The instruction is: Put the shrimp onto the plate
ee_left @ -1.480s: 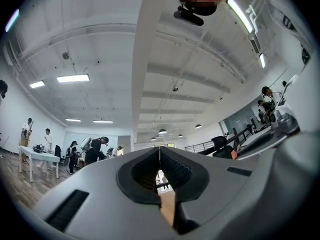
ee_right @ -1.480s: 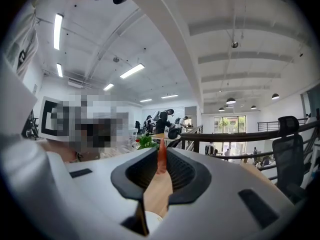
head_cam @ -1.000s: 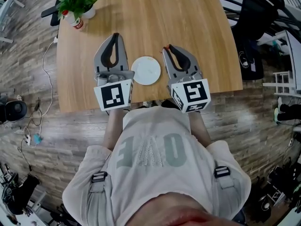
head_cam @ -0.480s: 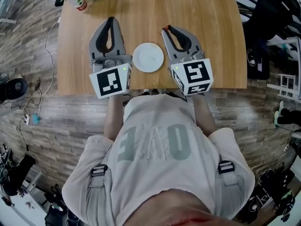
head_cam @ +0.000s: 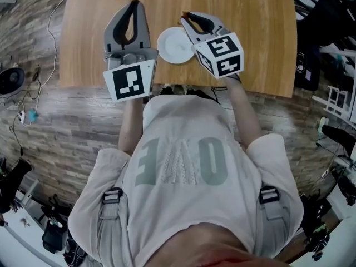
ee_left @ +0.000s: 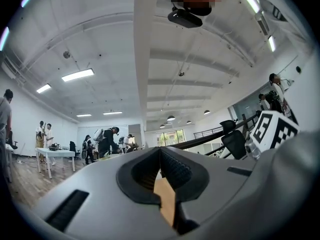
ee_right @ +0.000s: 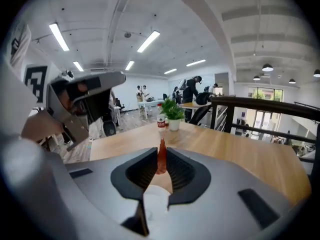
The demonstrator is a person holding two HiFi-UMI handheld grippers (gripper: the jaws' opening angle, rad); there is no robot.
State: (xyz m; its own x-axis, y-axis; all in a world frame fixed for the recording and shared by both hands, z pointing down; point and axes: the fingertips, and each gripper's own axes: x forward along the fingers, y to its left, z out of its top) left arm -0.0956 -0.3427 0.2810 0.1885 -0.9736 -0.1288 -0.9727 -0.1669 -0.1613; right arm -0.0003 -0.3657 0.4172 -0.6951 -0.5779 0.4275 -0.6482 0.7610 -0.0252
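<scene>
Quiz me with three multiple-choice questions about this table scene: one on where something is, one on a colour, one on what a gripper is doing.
1. Where is the white plate?
A. on the floor
B. on the wooden table, between the two grippers
C. on a chair

2. What colour is the shrimp in the right gripper?
A. blue
B. green
C. red-orange

3. How do the jaws of the left gripper stand?
A. together, empty
B. wide apart
C. clamped on the plate

Answers:
1 B: the head view shows it on the wood between them.
2 C: the right gripper view shows a red-orange piece pinched.
3 A: the left gripper view shows the tips meeting with nothing between.
</scene>
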